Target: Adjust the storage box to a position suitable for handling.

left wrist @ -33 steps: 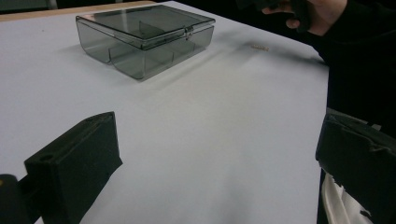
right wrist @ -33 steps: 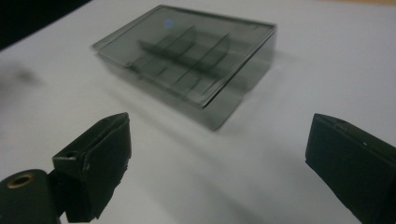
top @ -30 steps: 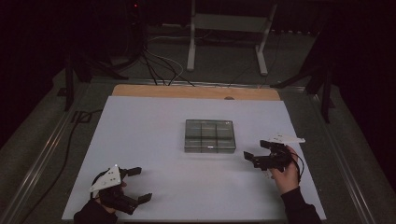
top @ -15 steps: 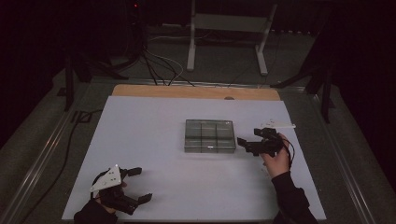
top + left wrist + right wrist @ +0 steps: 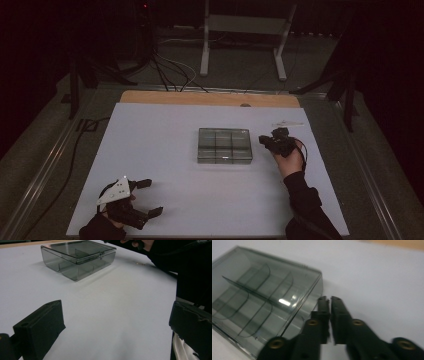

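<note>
Listing near to far, from the person's edge of the table.

Left gripper [image 5: 142,197]: near-left corner of the white sheet [image 5: 150,150], jaws spread wide, nothing between them. Well apart from the box.

White sheet: covers the table; a bare wooden strip [image 5: 210,98] shows along the far edge.

Box [image 5: 224,145]: clear smoky plastic, lid down, dividers visible inside, lying flat near the sheet's middle. Long axis runs left to right across the table in the high view. No contents made out.

Right gripper [image 5: 265,141]: just beside the box's right short end, pointing left at it. Jaws have just been closing and now stand together, a thin slit between the tips, nothing held. In the right gripper view its tips [image 5: 329,302] lie against or just short of the box [image 5: 262,297] corner; contact cannot be told.

Judgement: the right hand [image 5: 289,159] is much the nearer; the box lies to its left, so any push or lift at that end falls to it.

Small pale item [image 5: 287,123]: beyond the right gripper, too small to identify.
</note>
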A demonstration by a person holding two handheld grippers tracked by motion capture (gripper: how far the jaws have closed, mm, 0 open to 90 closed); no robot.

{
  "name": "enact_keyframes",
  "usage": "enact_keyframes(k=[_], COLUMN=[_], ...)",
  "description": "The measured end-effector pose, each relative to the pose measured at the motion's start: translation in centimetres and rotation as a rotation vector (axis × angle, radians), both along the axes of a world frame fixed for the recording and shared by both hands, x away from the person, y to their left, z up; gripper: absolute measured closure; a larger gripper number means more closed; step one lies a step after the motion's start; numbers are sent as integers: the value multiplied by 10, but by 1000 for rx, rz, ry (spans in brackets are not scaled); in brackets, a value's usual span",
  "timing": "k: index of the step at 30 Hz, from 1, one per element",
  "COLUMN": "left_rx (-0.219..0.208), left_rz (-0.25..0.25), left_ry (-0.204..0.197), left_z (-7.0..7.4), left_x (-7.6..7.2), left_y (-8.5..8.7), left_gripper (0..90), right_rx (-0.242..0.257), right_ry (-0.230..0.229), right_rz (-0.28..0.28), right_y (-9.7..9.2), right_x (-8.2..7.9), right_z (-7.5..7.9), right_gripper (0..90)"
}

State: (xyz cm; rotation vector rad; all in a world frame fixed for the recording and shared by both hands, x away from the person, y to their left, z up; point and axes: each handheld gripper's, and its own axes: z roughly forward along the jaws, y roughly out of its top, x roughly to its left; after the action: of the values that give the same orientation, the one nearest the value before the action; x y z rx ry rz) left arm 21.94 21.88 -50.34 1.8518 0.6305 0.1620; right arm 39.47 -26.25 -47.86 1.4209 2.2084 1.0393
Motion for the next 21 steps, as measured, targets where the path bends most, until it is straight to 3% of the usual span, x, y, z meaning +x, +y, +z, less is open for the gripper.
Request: enact_keyframes(k=[7, 13, 15, 18, 21], left_rx=[13, 7, 32, 24, 28], left_rz=[-22, -24, -8, 2, 2], left_ry=[-1, 20, 10, -41, -14], left_z=[1, 2, 6, 8, 13], left_x=[1, 5, 8, 13, 20], left_y=[-6, -6, -8, -10, -13], left_gripper=[7, 7, 7, 7, 8], right_rx=[-3, -9, -4, -1, -8], right_ry=[77, 87, 89, 105, 104], right_rz=[34, 52, 46, 36, 29], right_y=[13, 21, 21, 22, 24], right_x=[5, 6, 5, 6, 6], right_z=[-16, -19, -19, -22, -22], right_gripper=[900, 900, 900, 900, 900])
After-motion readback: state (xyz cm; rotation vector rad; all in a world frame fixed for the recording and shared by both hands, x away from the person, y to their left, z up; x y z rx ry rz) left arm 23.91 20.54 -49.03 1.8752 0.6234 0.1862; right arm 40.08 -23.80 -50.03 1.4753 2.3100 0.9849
